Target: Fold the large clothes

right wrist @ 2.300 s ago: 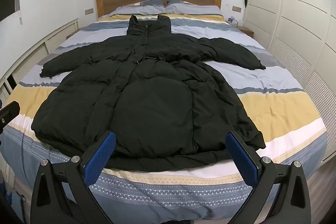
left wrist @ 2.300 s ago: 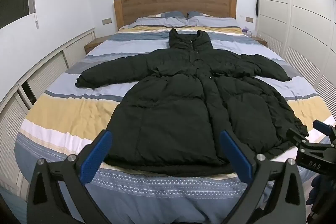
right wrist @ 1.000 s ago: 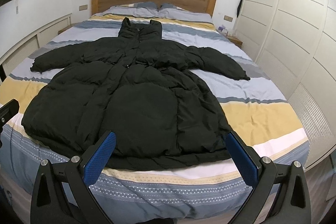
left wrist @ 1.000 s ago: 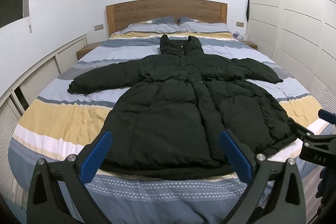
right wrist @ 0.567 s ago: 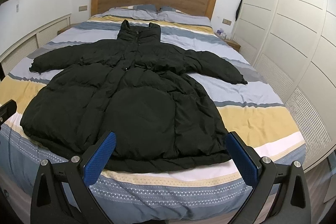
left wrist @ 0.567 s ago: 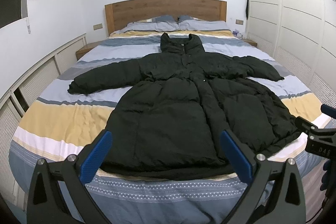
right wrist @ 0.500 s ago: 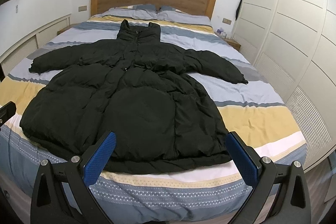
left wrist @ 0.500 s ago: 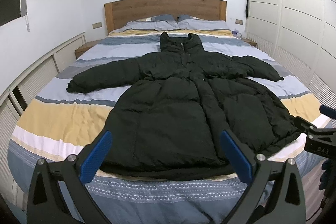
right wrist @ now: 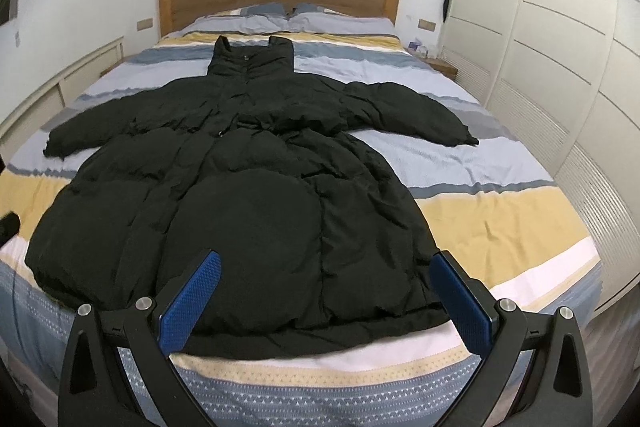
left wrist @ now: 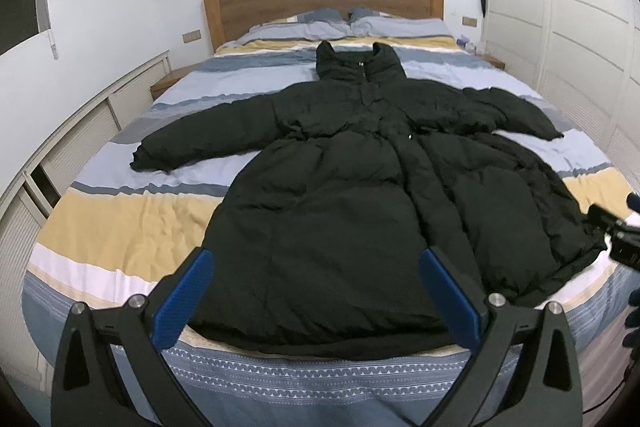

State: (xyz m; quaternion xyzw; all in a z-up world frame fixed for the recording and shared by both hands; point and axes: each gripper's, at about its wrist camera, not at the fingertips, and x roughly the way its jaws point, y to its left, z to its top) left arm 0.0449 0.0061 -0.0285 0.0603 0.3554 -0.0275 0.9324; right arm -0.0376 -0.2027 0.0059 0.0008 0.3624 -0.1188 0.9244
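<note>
Both cameras have drifted only slightly; the black padded coat point(left wrist: 340, 195) lies as before, face up and spread flat across the striped bed point(left wrist: 120, 219), sleeves out, hem at the foot. The left gripper point(left wrist: 316, 291) and right gripper point(right wrist: 326, 289) hover over the hem, jaws wide and empty. Best start, I judge: pinch each sleeve cuff and fold inward across the chest.
</note>
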